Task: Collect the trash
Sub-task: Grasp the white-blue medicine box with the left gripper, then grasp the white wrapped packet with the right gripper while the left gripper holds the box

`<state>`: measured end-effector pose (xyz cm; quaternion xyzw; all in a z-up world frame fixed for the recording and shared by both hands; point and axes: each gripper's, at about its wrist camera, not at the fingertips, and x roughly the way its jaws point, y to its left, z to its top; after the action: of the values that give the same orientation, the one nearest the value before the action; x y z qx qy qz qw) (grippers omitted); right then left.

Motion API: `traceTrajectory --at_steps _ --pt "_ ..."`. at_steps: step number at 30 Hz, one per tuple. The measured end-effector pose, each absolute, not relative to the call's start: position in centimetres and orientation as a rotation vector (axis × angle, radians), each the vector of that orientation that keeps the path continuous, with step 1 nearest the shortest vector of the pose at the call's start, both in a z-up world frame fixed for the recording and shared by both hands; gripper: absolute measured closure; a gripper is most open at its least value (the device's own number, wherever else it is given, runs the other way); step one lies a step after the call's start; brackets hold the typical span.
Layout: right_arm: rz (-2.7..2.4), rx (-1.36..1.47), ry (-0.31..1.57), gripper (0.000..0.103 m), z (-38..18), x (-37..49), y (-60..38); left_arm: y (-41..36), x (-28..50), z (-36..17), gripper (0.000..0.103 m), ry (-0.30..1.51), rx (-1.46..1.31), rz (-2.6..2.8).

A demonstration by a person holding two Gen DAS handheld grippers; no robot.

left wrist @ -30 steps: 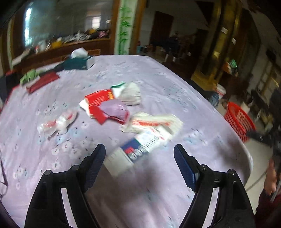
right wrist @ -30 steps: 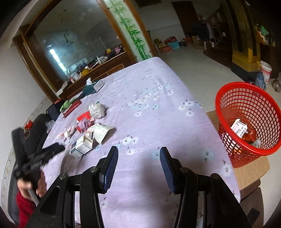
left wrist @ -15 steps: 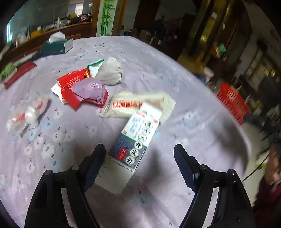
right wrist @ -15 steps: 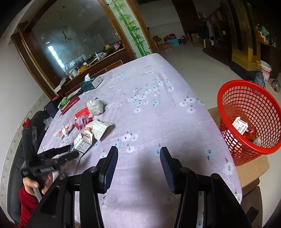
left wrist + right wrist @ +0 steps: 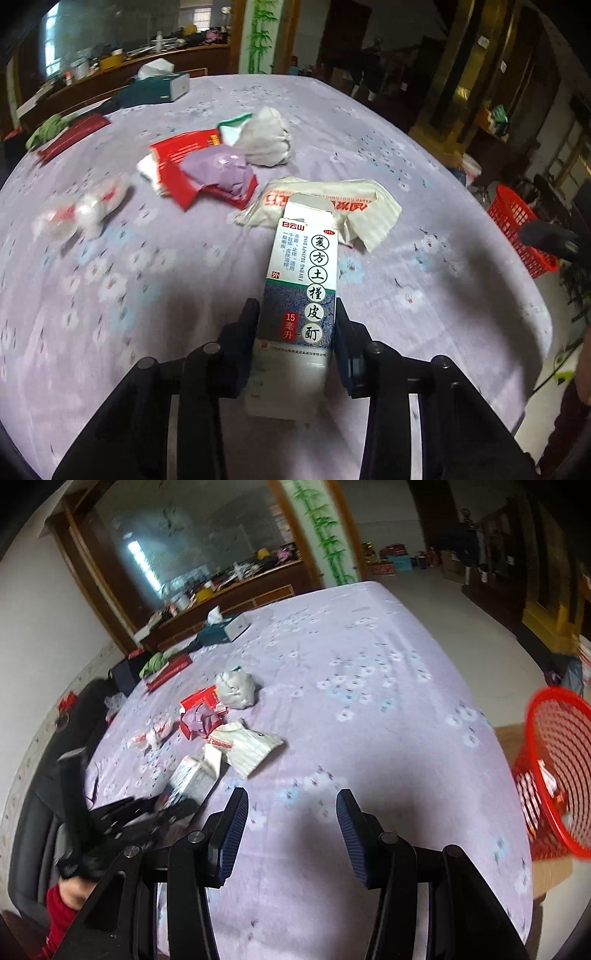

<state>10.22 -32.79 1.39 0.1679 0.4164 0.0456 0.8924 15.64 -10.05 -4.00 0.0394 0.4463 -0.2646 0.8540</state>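
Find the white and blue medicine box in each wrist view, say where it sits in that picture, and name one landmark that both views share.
Left wrist view: the medicine box lies at lower centre, between the fingers of the left gripper.
Right wrist view: the box is at left of centre, on the purple tablecloth.
Shared landmark: the red basket, right of the table in both.

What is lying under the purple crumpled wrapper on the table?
A red packet lies under the purple wrapper, sticking out around it. Its covered middle cannot be seen.
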Motion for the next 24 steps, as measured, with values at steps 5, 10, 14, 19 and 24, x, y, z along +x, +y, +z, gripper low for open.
traceTrajectory --at_steps 5,10,14,19,24 --pt "0.164 0.320 0.899 0.049 0.9 14.9 -30.6 -6.5 13.7 -3.7 0.067 0.910 -0.016 -0.497" --pt "0.190 0.260 0.922 0.036 -0.5 20.0 -28.2 -3.7 12.6 -3.8 0.067 0.846 -0.064 -0.405" --pt "0.221 0.258 0.990 0.035 -2.7 22.7 -27.3 -3.0 12.5 -3.9 0.067 0.830 -0.072 -0.368" --pt "0.230 0.147 1.012 0.034 -3.8 22.2 -25.3 -3.2 12.1 -3.8 0.067 0.810 -0.053 -0.363" --pt "0.189 0.049 1.014 0.039 -4.4 21.2 -23.8 -3.4 12.3 -3.9 0.067 0.804 -0.041 -0.355"
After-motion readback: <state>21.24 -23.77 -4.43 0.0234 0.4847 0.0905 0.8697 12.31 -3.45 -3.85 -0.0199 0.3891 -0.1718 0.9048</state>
